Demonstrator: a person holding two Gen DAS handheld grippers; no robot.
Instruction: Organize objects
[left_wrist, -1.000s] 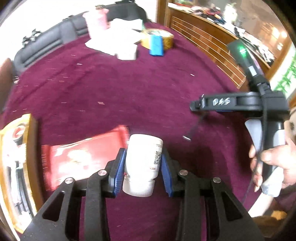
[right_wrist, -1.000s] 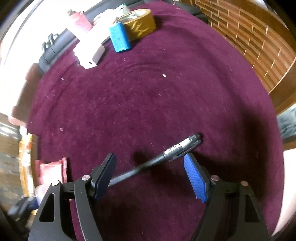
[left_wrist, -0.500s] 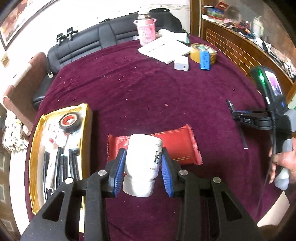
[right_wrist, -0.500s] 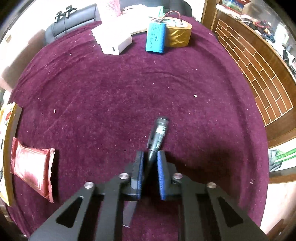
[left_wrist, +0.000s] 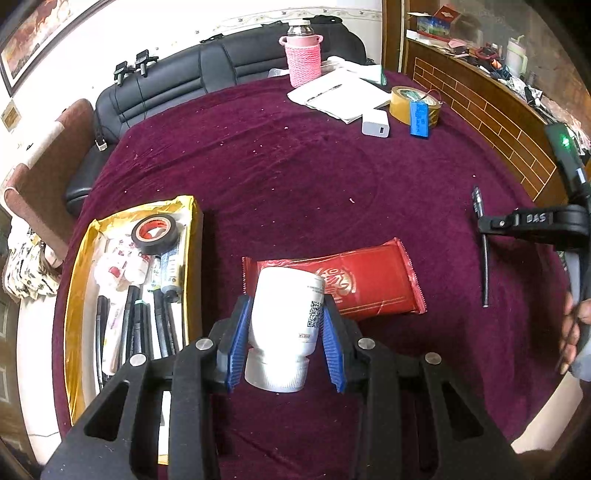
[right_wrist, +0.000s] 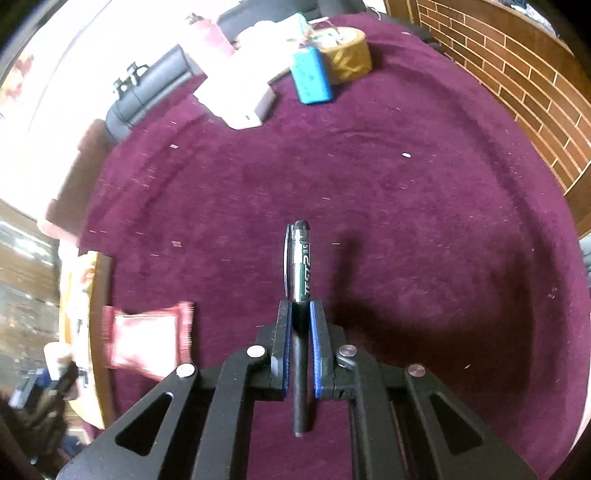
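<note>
Two grips: left gripper (left_wrist: 286, 338) jaws clamp white bottle (left_wrist: 283, 321); right gripper (right_wrist: 300, 347) jaws pinch black pen (right_wrist: 301, 280).

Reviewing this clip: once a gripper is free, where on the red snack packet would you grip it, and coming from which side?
The red snack packet lies flat on the maroon cloth, so there is little to pinch from above. I would probably take the crimped end seal nearest the right gripper, approaching low from that end, jaws above and below the seal; the white bottle in the left gripper overlaps the other end in this view.
</note>
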